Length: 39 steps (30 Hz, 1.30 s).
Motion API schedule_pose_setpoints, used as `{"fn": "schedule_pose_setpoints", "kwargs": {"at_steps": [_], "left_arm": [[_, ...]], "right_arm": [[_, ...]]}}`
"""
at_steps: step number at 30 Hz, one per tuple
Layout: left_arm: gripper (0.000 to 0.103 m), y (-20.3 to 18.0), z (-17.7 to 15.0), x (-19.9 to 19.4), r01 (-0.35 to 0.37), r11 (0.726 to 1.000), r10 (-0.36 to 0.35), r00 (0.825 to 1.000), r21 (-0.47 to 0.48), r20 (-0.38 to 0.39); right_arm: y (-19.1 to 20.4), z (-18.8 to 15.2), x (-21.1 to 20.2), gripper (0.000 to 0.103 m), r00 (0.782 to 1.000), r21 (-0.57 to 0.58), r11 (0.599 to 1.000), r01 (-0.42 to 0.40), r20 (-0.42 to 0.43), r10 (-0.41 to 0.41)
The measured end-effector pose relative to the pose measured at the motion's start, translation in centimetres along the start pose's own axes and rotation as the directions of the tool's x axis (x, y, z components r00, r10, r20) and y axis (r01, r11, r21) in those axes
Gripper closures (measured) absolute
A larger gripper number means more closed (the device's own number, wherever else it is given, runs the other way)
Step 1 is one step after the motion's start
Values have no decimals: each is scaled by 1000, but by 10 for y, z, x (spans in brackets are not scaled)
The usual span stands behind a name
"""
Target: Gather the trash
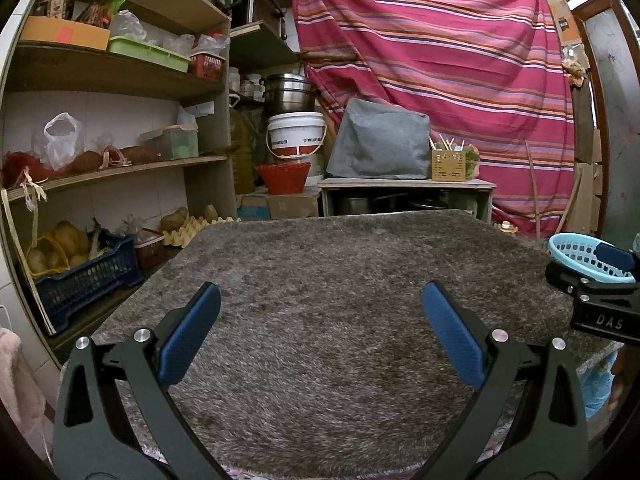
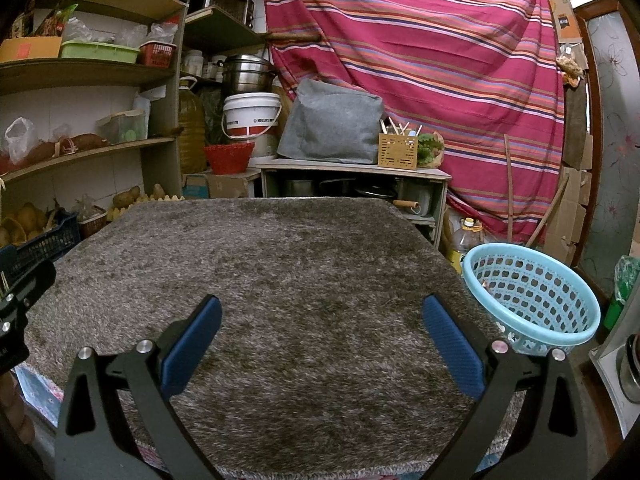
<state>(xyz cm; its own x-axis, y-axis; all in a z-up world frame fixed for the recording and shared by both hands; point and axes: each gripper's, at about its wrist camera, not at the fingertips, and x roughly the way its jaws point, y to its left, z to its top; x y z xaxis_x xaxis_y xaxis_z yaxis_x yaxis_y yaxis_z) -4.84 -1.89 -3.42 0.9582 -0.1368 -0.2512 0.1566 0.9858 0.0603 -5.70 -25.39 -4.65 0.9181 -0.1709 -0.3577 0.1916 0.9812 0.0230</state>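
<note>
Grey shag: a rug [image 2: 280, 280] covers the worktop, its pile bare in both views.
Left gripper [image 1: 322, 312]: blue-padded fingers [image 1: 188, 336] spread wide apart, nothing between them, hovering over the near half of the rug.
Right gripper [image 2: 322, 320]: fingers likewise wide apart and holding nothing, above the rug's near edge (its black body also shows at 3 o'clock in the left wrist view).
Basket [image 2: 532, 296]: pale blue perforated plastic, tilted, at 3 o'clock in the right wrist view, just beside the rug's right edge; a small scrap shows inside it, too small to tell what it is.
Trash: none visible on the rug.
Backdrop: red striped cloth [image 2: 420, 60] at 12 o'clock; wooden shelves [image 1: 108, 80] at 9 to 10 o'clock.
</note>
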Motion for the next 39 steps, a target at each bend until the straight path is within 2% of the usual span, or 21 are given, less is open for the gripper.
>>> {"fn": "schedule_pose_setpoints", "kwargs": {"at_steps": [18, 25, 32, 39], "left_arm": [[5, 0, 1, -1, 1, 1000, -1, 1000, 3, 1], [5, 5, 8, -6, 42, 999, -42, 999, 1, 6], [5, 8, 8, -8, 52, 999, -52, 999, 13, 8], [5, 8, 7, -11, 39, 999, -39, 999, 21, 25]], "right_arm": [[1, 0, 0, 5, 1000, -1, 1000, 0, 0, 0], [0, 0, 0, 5, 1000, -4, 1000, 0, -2, 0], [-2, 1, -1, 4, 1000, -5, 1000, 2, 1, -2], [-4, 2, -3, 5, 1000, -5, 1000, 1, 5, -1]]}}
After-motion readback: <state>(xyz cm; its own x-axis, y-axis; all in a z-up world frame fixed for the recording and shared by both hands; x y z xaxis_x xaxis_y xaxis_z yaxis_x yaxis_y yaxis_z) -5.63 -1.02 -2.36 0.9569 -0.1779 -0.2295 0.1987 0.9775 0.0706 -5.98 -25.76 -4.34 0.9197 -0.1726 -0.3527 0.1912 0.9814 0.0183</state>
